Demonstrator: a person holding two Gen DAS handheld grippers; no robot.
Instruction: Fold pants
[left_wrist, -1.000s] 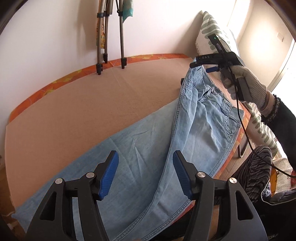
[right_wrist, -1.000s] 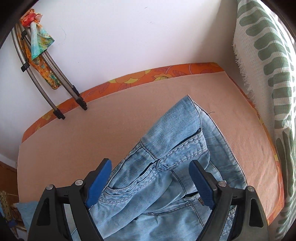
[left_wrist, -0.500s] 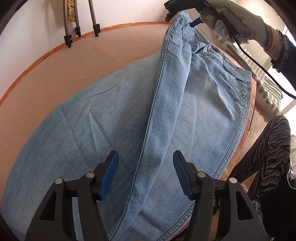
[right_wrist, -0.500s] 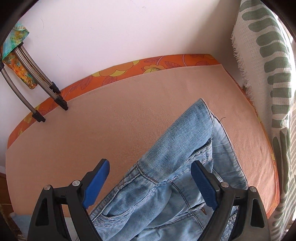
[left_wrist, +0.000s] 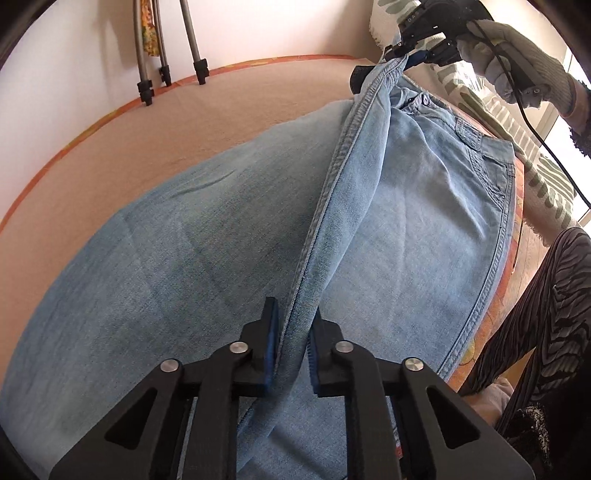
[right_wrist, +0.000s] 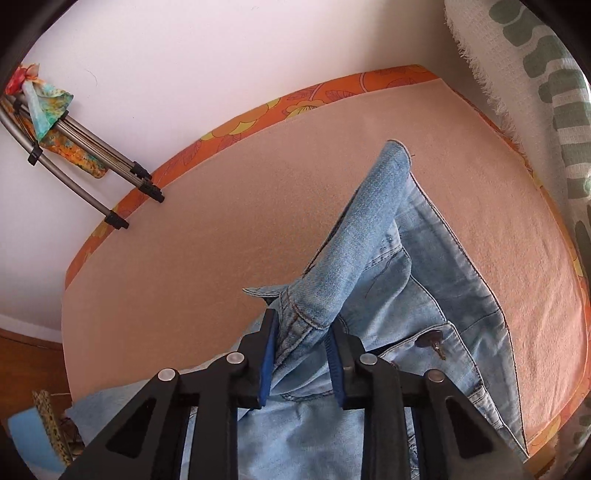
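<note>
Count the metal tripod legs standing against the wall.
3 tripod legs: in the left wrist view, left leg, middle leg and right leg, feet on the bed's far edge. More may be hidden.

Right gripper (right_wrist: 301, 354) clamping jeans waistband (right_wrist: 354, 236)

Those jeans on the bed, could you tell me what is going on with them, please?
A person is folding light blue jeans spread on a peach-covered bed, using handheld tongs. The left tongs are closed on a raised seam fold along the leg. The right tongs, held in a gloved hand, grip the waistband and lift it off the bed. The fold itself is not yet made.
</note>
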